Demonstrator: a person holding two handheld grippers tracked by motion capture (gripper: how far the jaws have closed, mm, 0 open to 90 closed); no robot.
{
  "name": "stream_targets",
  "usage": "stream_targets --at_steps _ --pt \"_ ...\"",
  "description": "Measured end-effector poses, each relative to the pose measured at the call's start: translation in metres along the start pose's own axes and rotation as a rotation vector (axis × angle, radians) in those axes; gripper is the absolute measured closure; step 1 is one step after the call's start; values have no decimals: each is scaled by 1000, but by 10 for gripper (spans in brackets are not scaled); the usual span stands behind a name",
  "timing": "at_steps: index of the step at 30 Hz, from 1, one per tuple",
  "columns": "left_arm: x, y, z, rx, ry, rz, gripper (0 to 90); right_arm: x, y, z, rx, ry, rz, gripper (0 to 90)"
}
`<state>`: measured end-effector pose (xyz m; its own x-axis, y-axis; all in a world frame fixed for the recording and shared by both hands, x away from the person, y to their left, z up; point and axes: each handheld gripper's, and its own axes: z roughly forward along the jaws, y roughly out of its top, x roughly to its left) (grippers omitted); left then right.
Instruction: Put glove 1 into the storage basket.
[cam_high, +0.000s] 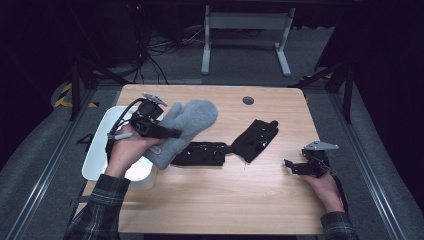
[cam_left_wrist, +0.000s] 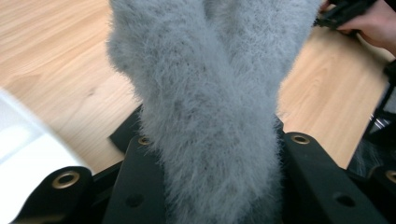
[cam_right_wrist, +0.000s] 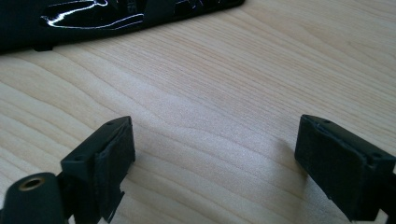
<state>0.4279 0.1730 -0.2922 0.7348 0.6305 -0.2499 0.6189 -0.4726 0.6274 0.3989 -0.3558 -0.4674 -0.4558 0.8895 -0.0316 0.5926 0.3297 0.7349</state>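
A fluffy grey mitten (cam_high: 185, 127) hangs above the left part of the wooden table (cam_high: 220, 210), with my left gripper (cam_high: 167, 134) shut on its cuff end. In the left gripper view the mitten (cam_left_wrist: 215, 93) is squeezed between the two black jaws. Two black gloves lie flat on the table, one (cam_high: 202, 153) just under the mitten and one (cam_high: 256, 139) farther right. My right gripper (cam_high: 290, 166) rests low near the table's right edge, jaws wide open over bare wood (cam_right_wrist: 215, 149). A black glove (cam_right_wrist: 116, 18) lies ahead of it.
A white bin (cam_high: 107, 150) stands at the table's left edge, under my left hand. A round grommet (cam_high: 248, 100) sits near the far edge. Behind the table are a white desk frame (cam_high: 245, 35) and cables on the floor.
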Motion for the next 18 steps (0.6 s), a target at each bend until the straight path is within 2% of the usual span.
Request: stream_targets --at_steps 3,4,7,8,9,16,18 --pt "14 -9 -13 -21 21 -37 660 0 0 0 0 0 0 125" --pt "14 -9 -13 -21 21 -37 660 0 0 0 0 0 0 125" --pt "26 -17 -22 -30 48 -71 660 0 0 0 0 0 0 126" --pt "32 -22 -27 -37 70 -87 660 0 0 0 0 0 0 126" --pt "32 -22 -27 -37 70 -87 660 0 0 0 0 0 0 126" --pt "55 -44 -39 -48 115 -160 660 0 0 0 0 0 0 126" --pt "66 -53 -42 -52 135 -195 660 0 0 0 0 0 0 125"
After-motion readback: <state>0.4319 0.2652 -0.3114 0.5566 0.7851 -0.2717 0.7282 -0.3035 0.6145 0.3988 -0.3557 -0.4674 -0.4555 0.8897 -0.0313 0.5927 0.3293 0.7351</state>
